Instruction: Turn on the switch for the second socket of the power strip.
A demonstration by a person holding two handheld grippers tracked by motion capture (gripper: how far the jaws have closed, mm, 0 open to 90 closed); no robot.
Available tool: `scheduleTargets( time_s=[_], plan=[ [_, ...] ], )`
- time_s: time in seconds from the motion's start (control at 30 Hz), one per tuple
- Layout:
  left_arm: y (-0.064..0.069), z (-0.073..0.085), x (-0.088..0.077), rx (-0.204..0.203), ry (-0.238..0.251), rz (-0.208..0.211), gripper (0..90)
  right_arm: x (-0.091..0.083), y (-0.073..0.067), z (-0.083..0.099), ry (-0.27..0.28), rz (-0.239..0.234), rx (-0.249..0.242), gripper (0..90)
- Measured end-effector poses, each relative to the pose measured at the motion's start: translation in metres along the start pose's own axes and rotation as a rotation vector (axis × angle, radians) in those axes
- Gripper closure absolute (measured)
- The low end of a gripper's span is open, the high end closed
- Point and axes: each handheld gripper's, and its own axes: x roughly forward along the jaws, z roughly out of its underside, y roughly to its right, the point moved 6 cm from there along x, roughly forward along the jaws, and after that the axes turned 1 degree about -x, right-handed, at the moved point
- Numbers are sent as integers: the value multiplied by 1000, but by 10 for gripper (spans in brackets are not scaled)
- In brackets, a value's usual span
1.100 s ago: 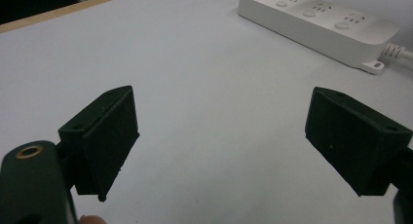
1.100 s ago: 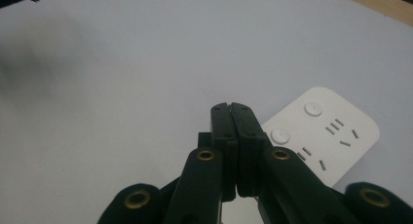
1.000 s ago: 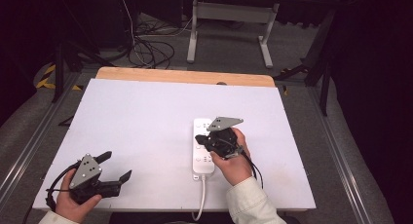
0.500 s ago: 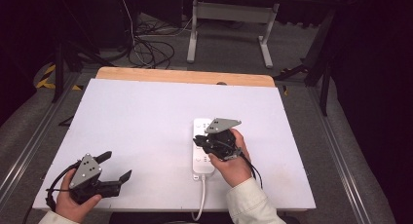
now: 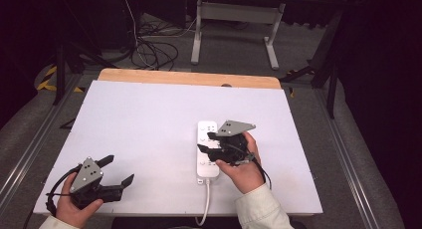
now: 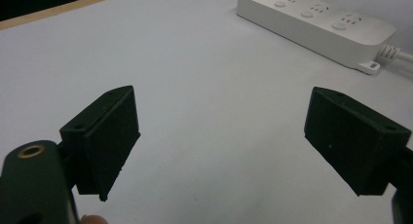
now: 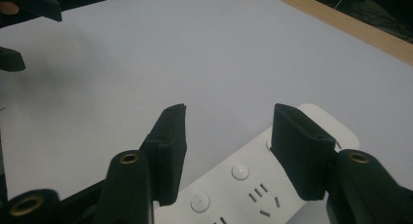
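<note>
A white power strip (image 5: 207, 165) lies on the white table top (image 5: 144, 119), right of centre, with its cord (image 5: 205, 204) running off the near edge. My right gripper (image 5: 204, 141) hovers open just over the strip's middle, jaws pointing left. In the right gripper view the jaws (image 7: 230, 112) stand apart above the strip's round buttons and sockets (image 7: 243, 182), with nothing between them. My left gripper (image 5: 121, 169) rests open near the front left corner, well away from the strip. Its view has wide-spread jaws (image 6: 229, 131) over bare table, with the power strip (image 6: 316, 24) beyond.
A wooden strip (image 5: 189, 78) borders the table's far edge. Behind it are cables on the floor (image 5: 154, 50) and a metal stand (image 5: 234, 20). Metal rails run along both sides of the table.
</note>
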Motion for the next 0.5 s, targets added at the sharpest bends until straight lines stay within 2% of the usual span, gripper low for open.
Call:
scheduleTargets(
  time_s=[0.33, 0.5],
  plan=[
    [-1, -1, -2, -7, 1, 4, 133, -31, 5, 5, 50, 26, 18, 369],
    [-1, 0, -4, -9, -13, 19, 144, -47, 10, 16, 54, 60, 26, 350]
  ],
)
